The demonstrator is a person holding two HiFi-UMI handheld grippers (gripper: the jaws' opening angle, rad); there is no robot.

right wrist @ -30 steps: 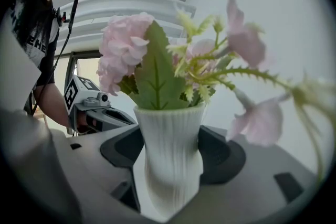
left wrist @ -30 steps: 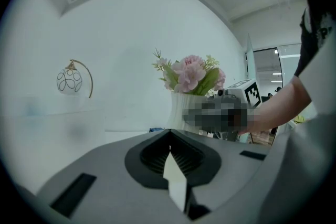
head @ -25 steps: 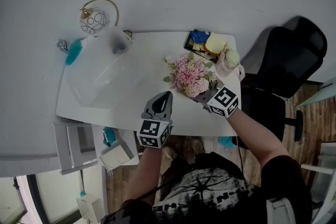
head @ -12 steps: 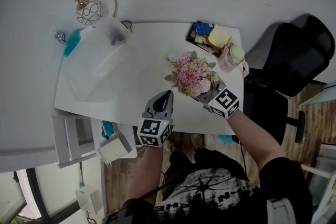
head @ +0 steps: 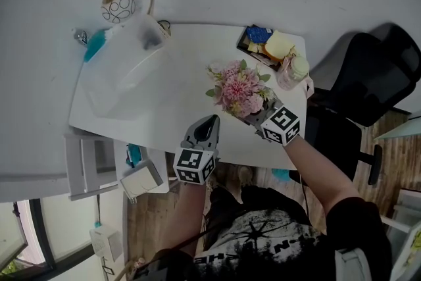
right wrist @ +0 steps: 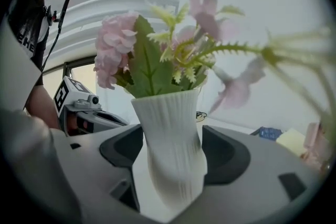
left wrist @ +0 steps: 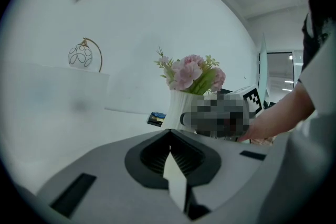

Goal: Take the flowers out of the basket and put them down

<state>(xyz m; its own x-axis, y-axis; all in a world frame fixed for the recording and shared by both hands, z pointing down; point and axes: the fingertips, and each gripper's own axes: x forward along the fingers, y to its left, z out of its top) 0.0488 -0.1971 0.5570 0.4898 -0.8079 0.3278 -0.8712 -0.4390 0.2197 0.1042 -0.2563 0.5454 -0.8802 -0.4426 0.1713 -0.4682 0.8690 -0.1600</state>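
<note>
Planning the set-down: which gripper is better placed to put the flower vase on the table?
The right gripper: its fingers clamp the white vase of pink flowers. The left gripper is shut and empty.

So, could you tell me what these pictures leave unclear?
- Vase base: right gripper view, hidden by the right gripper; contact with the table unclear.
- Vase in head view: hidden under flowers.
- Tray contents: head view, too small.
- Basket contents: head view, blurred through its cloudy wall.
</note>
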